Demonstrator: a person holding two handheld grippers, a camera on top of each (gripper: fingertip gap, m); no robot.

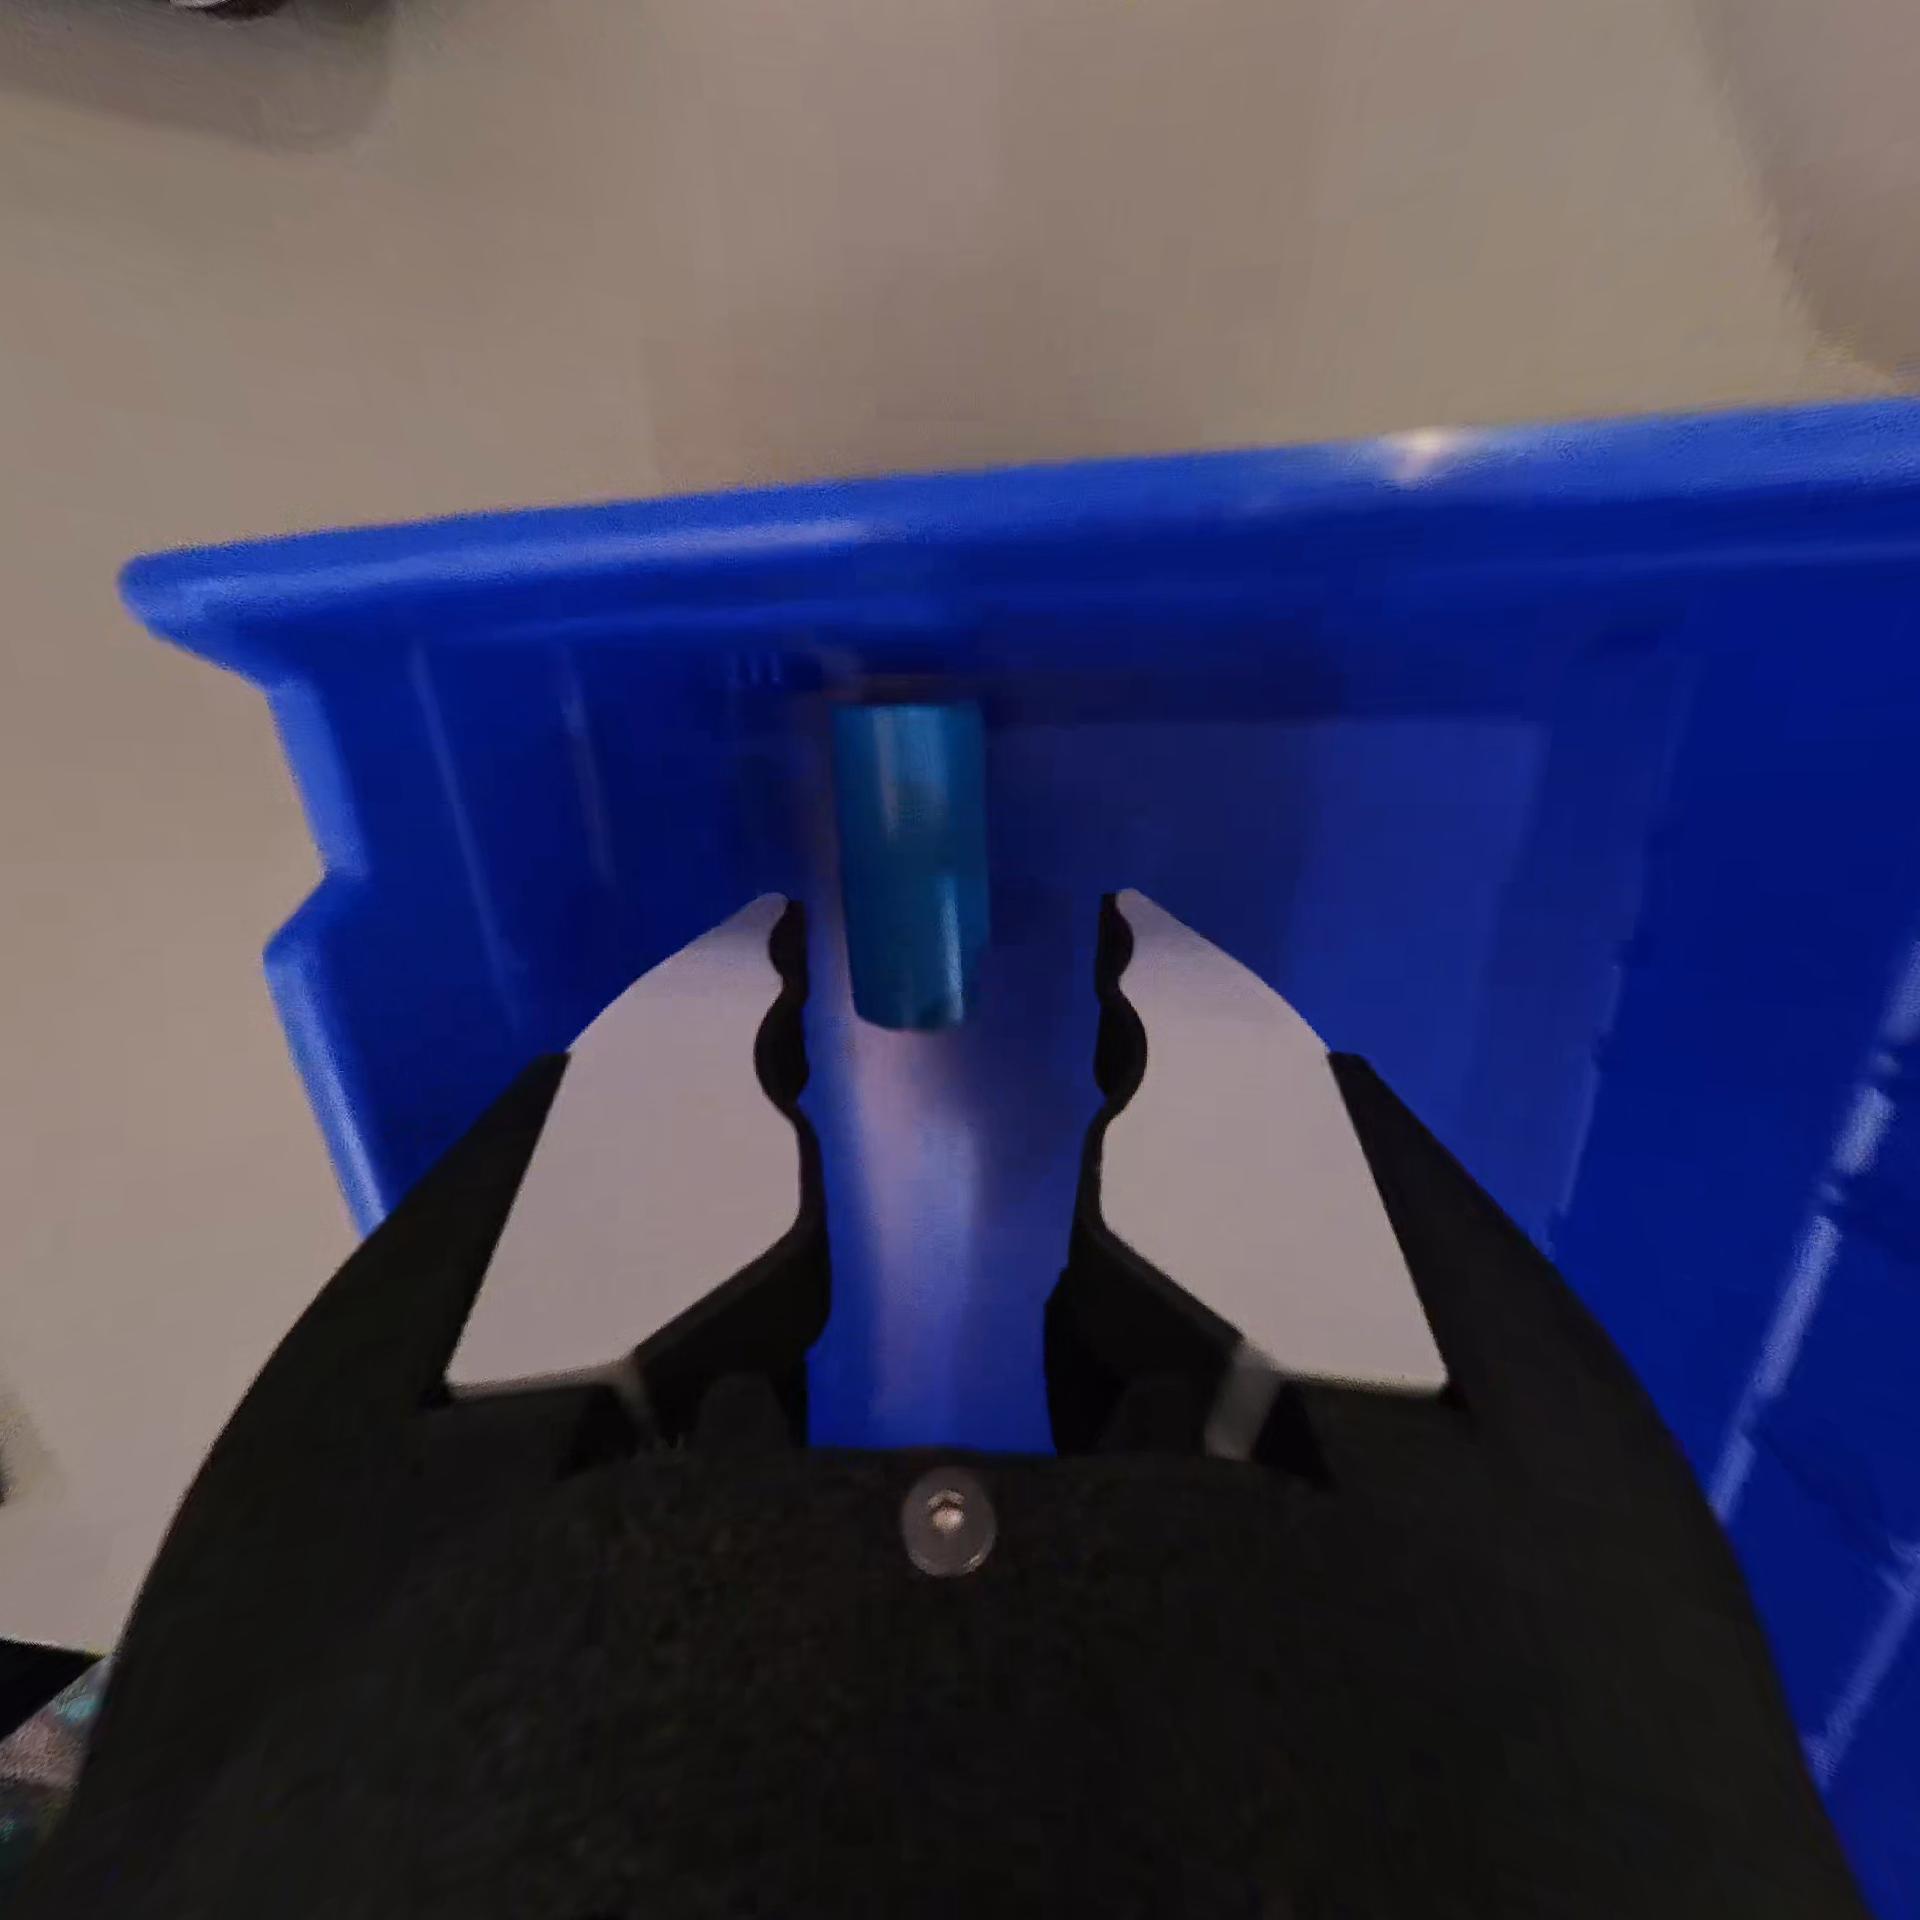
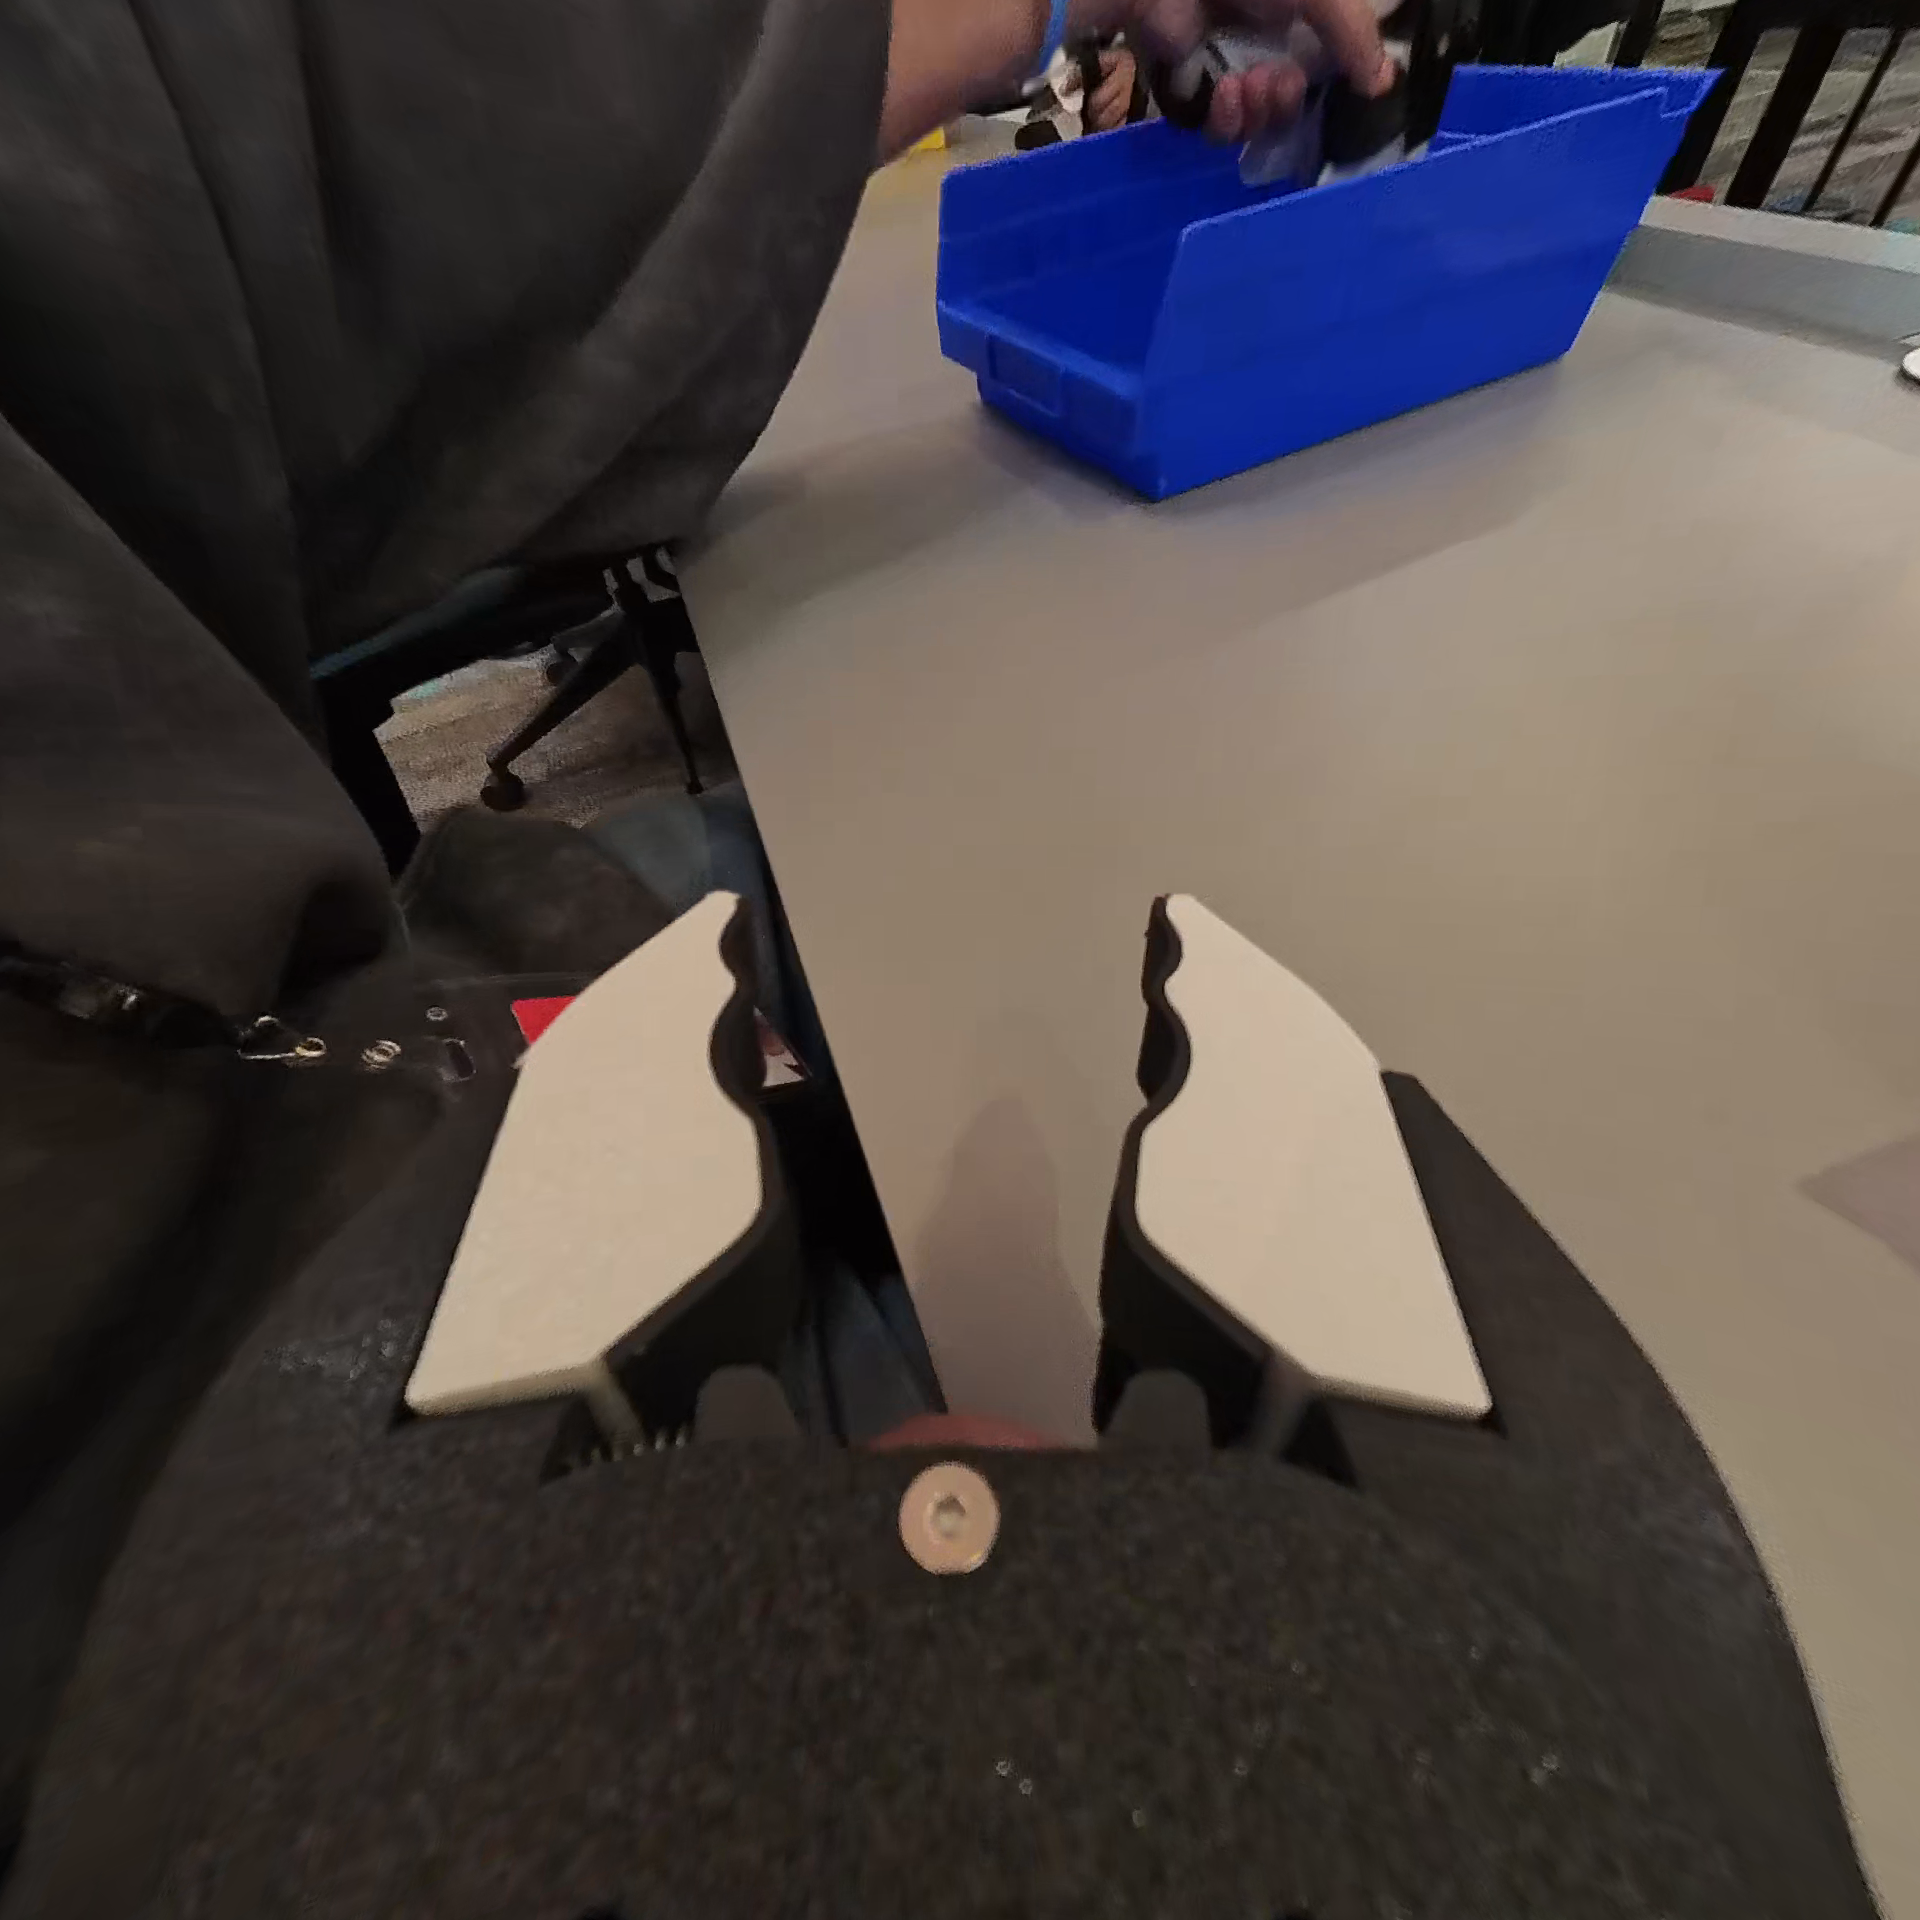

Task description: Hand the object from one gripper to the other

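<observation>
Nearest of all, the right gripper (image 2: 951, 914) hung low over the near edge of the grey tabletop (image 2: 1351, 727), its fingers spread wide and holding nothing, a dark grey sleeve (image 2: 312, 364) bunched up on the left. It was well apart from the action, just waiting.

Farther off across the tabletop sat the blue bin (image 2: 1299, 343), and there a person's hand (image 2: 1257, 73) was working the other gripper down over the bin's far end.

Over to that one: the left gripper (image 1: 951, 909) was reaching into the blue bin (image 1: 1351, 831), its fingers open at a middling width, nothing between them yet. Just past the tips, slightly left of the centre line, lay the object (image 1: 912, 868), a small cylinder in a lighter, teal-leaning blue than the bin. It lay lengthwise along the reach on the bin's floor, its far end close up to the end wall; whether it touched that wall, the blur hid. It looked smooth and a bit glossy, so a slippery customer, I reckoned.

So the task stood at its very start: no pick made, and the lift, the meeting of the two grippers and the pass itself were all left to do.
</observation>
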